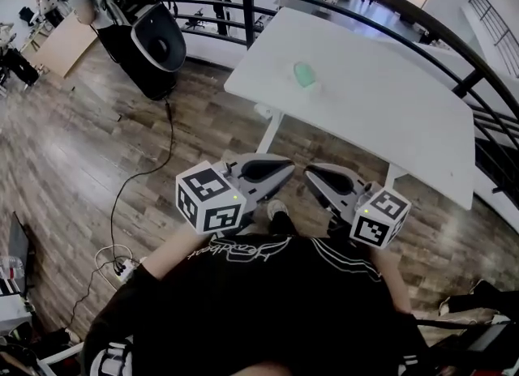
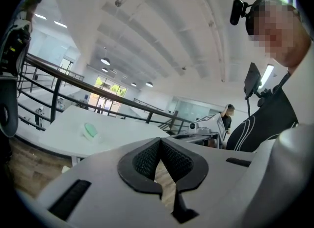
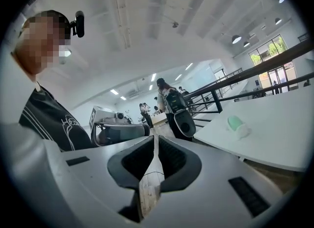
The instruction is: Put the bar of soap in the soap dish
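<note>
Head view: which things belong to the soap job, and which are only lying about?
For the job: green soap bar; pale soap dish by it; white table; left gripper and right gripper, both shut, empty.
Lying about: black machine; floor cable; railing.

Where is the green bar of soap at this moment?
In the head view, the green bar of soap lies on the white table, left of its middle, against a pale soap dish; the black railing runs behind the table.
</note>
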